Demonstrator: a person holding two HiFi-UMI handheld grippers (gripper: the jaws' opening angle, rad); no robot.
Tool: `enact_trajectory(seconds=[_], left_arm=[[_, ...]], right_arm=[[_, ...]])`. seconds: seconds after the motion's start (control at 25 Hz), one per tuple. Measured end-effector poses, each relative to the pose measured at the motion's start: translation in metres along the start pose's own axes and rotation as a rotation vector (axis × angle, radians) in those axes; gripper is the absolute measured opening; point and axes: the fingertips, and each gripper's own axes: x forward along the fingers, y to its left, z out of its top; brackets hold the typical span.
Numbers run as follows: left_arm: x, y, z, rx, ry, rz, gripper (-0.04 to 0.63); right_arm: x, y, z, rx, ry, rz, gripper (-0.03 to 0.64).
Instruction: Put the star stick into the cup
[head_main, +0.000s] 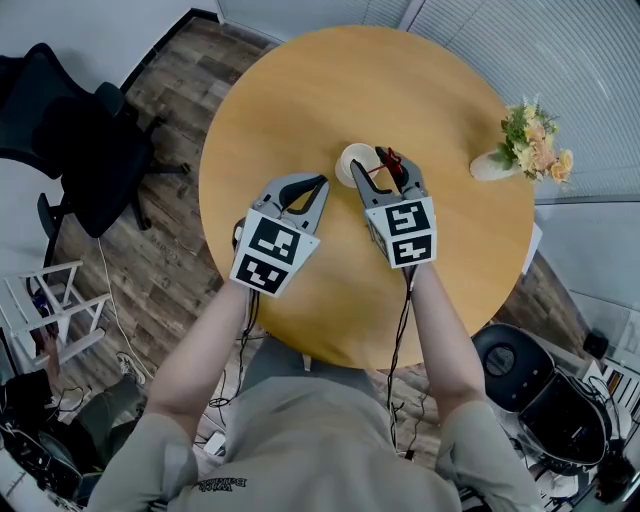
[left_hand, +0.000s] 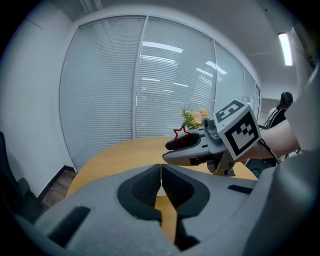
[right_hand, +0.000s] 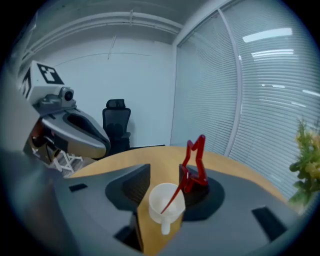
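Observation:
A white cup (head_main: 353, 163) stands near the middle of the round wooden table (head_main: 450, 80). My right gripper (head_main: 386, 166) hovers just over the cup, and its jaws stand apart, so it is open. The red star stick (right_hand: 195, 161) leans with its star against the right-hand jaw, and its thin stem runs down into the cup (right_hand: 167, 202). The left-hand jaw does not touch it. My left gripper (head_main: 316, 188) is to the left of the cup, shut with nothing in it. In the left gripper view the star (left_hand: 180, 132) shows at the tip of the right gripper (left_hand: 186, 148).
A small bunch of flowers (head_main: 533, 140) lies at the table's right edge. A black office chair (head_main: 75, 135) stands on the wooden floor to the left. Cables and equipment crowd the floor near the person's feet. Window blinds run behind the table.

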Motion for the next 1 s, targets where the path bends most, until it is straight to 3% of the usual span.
enact_trajectory(seconds=[0.16, 0.4, 0.52, 0.8, 1.0], left_arm=[[-0.006, -0.003, -0.002, 0.002, -0.005, 0.003, 0.023], [-0.015, -0.005, -0.003, 0.003, -0.008, 0.012, 0.023], [-0.019, -0.007, 0.0, 0.006, -0.016, 0.016, 0.023], [-0.034, -0.006, 0.006, 0.01, -0.033, 0.026, 0.023], [-0.042, -0.007, 0.016, 0.022, -0.048, 0.03, 0.023]], right_arm=[[-0.002, 0.01, -0.008, -0.135, 0.052, -0.003, 0.163], [-0.007, 0.021, -0.013, -0.123, 0.067, 0.015, 0.166], [-0.01, 0.022, -0.007, -0.137, 0.051, 0.002, 0.198], [-0.019, 0.026, 0.016, -0.288, 0.04, -0.044, 0.233], [-0.028, 0.029, 0.03, -0.259, -0.005, -0.045, 0.235]])
